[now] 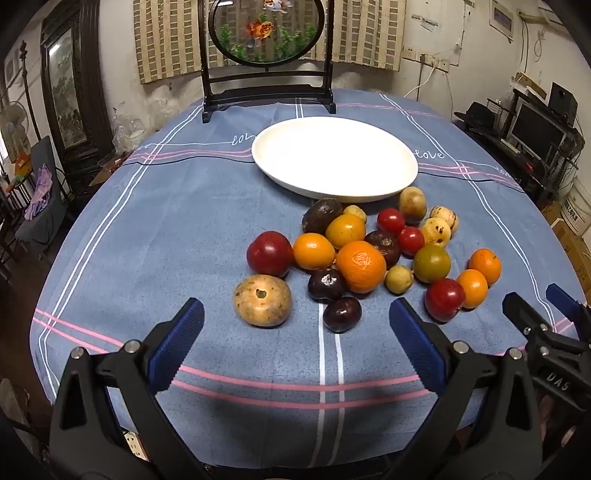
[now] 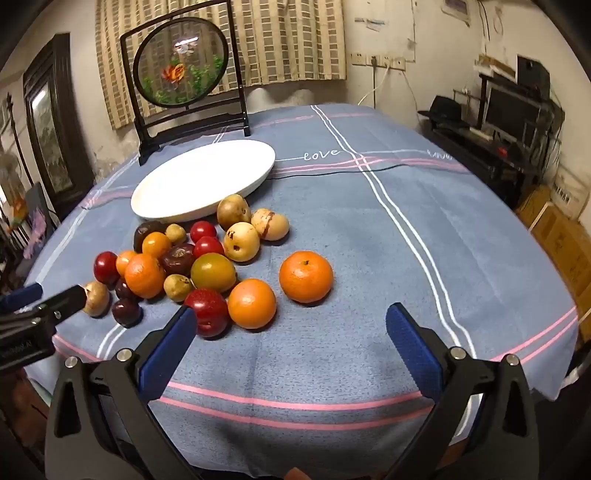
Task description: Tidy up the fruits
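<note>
Both pairs of jaws stand released, spread wide with nothing between them. Left gripper (image 1: 296, 314) hovers low over the near part of the blue striped tablecloth (image 1: 147, 229); between its blue pads (image 1: 177, 343) the view runs to a tan round fruit (image 1: 262, 301) with a hole in its top and a dark plum (image 1: 342, 314), both apart from the fingers. Behind these lies the fruit pile, from left to right: a red apple (image 1: 270, 253), a smooth orange fruit (image 1: 314, 250), a large mandarin (image 1: 360, 266), 2 cherry tomatoes (image 1: 390, 220), a green-yellow fruit (image 1: 431, 263), and a small mandarin (image 1: 484, 266) at the far right edge. All fruit rests on the cloth, in front of the white plate (image 1: 280, 173), which holds none of it. A brown-green fruit (image 1: 321, 215) lies just beside the plate's near rim. Behind the plate stands a round goldfish screen (image 1: 266, 31) in a dark frame.

Right gripper (image 2: 291, 325) hovers at the right of the pile. A red apple (image 2: 207, 312) sits just beside its left finger, touching an orange fruit (image 2: 252, 303); a lone mandarin (image 2: 306, 276) lies a little apart, farther right, ahead of the open gap. Tip of the left gripper shows at this view's left edge.
</note>
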{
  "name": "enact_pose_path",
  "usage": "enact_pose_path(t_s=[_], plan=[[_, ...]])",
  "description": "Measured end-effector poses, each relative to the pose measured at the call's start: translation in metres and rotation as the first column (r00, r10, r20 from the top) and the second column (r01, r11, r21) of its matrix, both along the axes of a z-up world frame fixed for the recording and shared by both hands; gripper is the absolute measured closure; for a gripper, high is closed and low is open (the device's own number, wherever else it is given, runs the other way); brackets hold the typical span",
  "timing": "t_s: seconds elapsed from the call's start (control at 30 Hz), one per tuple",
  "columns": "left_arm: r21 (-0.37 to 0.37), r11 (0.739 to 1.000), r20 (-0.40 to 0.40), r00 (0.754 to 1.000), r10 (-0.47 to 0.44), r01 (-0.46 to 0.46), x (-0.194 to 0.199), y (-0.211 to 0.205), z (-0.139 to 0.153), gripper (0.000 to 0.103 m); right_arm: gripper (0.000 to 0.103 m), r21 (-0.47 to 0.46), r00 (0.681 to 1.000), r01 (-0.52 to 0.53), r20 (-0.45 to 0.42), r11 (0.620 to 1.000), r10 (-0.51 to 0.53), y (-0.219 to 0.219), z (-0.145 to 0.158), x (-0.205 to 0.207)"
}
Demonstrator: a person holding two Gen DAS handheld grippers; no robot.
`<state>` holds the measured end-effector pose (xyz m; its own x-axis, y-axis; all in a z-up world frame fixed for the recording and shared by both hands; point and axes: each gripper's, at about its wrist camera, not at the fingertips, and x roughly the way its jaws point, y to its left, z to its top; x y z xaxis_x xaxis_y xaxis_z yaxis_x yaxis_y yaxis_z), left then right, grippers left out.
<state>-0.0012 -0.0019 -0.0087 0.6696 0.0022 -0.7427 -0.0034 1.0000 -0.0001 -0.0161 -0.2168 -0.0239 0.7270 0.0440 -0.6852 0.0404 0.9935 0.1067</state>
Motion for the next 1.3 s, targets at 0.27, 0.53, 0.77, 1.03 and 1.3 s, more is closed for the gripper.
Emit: enact_pose_path(t_s=[0.27,0.53,0.77,1.03,1.3], plan=[[-0.005,1.000,-0.001,1.000,0.002,-0.002,0.000,0.001,-0.001,0.002,0.001,-0.048,1.000,-0.012,0.022,0.999,0.013,0.007,0.000,-0.002],[-0.006,1.000,-0.003,1.000,0.006,-0.006,0.000,0.000,-0.001,0.002,0.001,-0.062,0.999,-0.028,0.018,0.998,0.029,0.011,0.000,-0.001],[0.007,1.000,0.013,1.000,0.001,-0.002,-0.001,0.000,-0.002,0.002,0.001,-0.066,0.999,-0.042,0.009,0.997,0.043,0.014,-0.003,-0.002],[-0.003,1.000,0.008,1.000,0.005,-0.005,-0.001,0.001,-0.004,0.002,0.001,-0.067,0.999,-0.042,0.007,0.997,0.043,0.013,-0.003,-0.002],[-0.003,1.000,0.007,1.000,0.003,-0.003,-0.001,0.001,-0.005,0.002,0.001,-0.065,0.999,-0.045,0.006,0.997,0.045,0.012,-0.003,-0.002]])
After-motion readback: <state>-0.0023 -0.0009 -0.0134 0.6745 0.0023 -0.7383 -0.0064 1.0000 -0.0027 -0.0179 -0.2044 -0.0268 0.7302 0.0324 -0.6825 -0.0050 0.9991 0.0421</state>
